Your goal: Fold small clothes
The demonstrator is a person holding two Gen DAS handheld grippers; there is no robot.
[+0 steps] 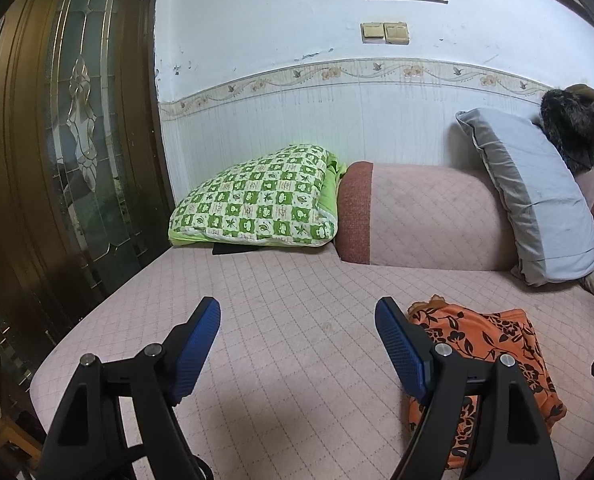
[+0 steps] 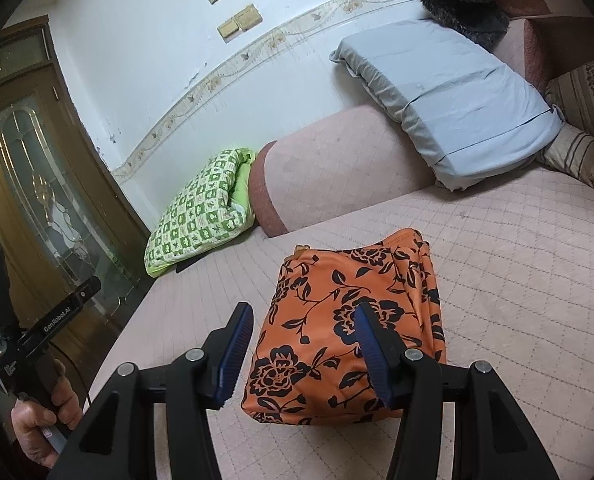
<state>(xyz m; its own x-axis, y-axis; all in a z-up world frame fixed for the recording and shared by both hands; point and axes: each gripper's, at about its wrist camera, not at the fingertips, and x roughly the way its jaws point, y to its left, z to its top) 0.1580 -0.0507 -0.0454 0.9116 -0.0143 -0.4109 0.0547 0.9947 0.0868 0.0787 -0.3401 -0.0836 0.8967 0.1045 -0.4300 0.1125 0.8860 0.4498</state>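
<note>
A folded orange garment with black flowers (image 2: 349,320) lies flat on the pink quilted sofa seat (image 2: 517,280). My right gripper (image 2: 303,312) hangs just over the garment's near edge, its blue pads apart and pressing on nothing. In the left wrist view the same garment (image 1: 485,344) sits to the right of my left gripper (image 1: 297,308). That gripper stands wide open over bare seat (image 1: 289,360), and its right finger (image 1: 401,344) covers the garment's left edge. A hand (image 2: 37,420) holds the left gripper's handle (image 2: 41,332) at the left edge of the right wrist view.
A green-and-white checked cushion (image 1: 257,200) leans at the back left. A grey-blue pillow (image 1: 537,196) leans on the pink backrest (image 1: 429,216), with a dark furry thing (image 1: 573,128) above it. A wooden glass-panelled door (image 1: 77,140) stands beyond the seat's left edge. A striped cushion (image 2: 585,120) lies far right.
</note>
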